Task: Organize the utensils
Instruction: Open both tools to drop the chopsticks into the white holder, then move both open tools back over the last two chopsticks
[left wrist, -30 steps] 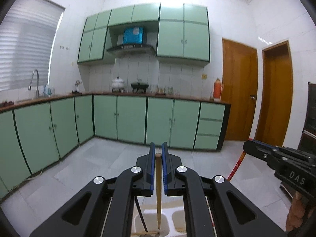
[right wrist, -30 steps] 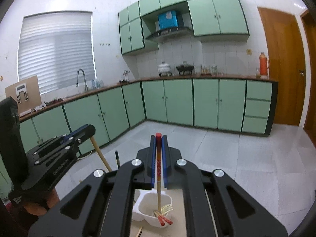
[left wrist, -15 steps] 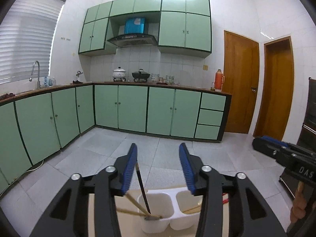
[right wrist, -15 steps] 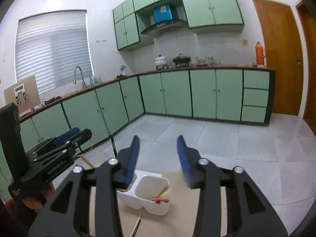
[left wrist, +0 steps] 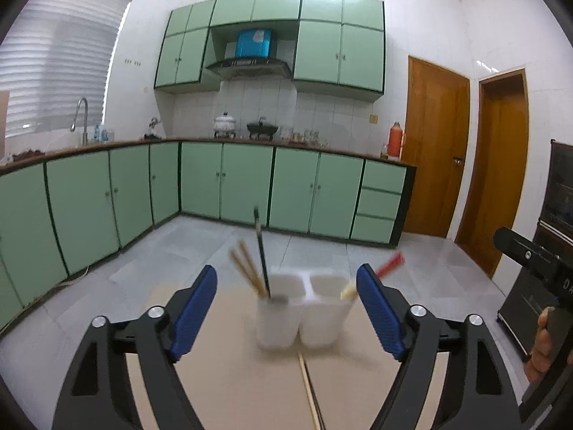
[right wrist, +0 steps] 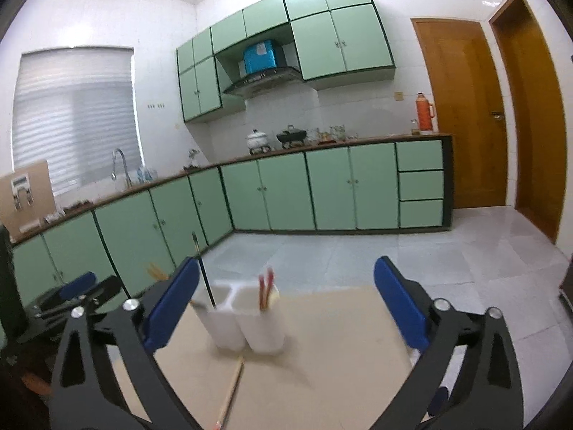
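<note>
Kitchen all round: green cabinets run under a brown counter along two walls, with more green cabinets above and a hood with a blue box over it. A tap stands by the blinded window; pots and an orange flask sit on the counter. Two wooden doors stand to the right, and the floor is pale tile.

A tan table holds a white two-cup holder. Its left cup carries wooden chopsticks and a black stick; its right cup carries red chopsticks. One more chopstick lies flat on the table just before the holder.

The left gripper and right gripper both have their jaws spread wide, having just been opening, with nothing pressed between them; the holder stands beyond the fingertips.
</note>
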A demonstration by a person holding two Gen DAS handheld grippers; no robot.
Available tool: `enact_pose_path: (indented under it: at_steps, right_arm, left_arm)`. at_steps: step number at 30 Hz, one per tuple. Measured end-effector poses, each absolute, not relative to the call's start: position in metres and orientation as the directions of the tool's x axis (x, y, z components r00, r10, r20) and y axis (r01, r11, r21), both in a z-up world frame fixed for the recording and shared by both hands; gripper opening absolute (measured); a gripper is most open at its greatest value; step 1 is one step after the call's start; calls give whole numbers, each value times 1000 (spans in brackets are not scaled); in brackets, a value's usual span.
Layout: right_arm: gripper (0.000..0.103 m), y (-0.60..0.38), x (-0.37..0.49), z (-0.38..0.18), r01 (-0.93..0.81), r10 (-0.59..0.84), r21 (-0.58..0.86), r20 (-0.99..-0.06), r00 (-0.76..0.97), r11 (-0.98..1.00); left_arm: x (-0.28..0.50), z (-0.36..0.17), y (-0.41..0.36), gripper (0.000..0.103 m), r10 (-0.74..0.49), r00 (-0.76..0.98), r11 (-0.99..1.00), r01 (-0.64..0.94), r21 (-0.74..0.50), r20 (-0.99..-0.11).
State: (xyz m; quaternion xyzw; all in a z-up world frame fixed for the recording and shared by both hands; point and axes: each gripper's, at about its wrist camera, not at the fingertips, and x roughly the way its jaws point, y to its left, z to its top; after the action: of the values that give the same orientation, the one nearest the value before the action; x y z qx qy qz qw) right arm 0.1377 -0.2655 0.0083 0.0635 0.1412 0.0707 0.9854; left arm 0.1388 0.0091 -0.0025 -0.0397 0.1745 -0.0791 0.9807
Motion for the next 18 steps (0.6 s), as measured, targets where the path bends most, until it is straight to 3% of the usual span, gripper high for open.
enact_pose_path:
  at_steps: [10, 18]
  right_arm:
    - [98, -253, 101, -75, -85, 144, 144, -478, 867, 986]
    - [97, -229, 80, -124, -88, 146, 130, -560, 816, 988]
  left_arm:
    - [102, -80, 17, 82, -138, 830, 990, 109, -85, -540]
    - [83, -129, 25, 82, -102, 756, 995, 91, -51, -647]
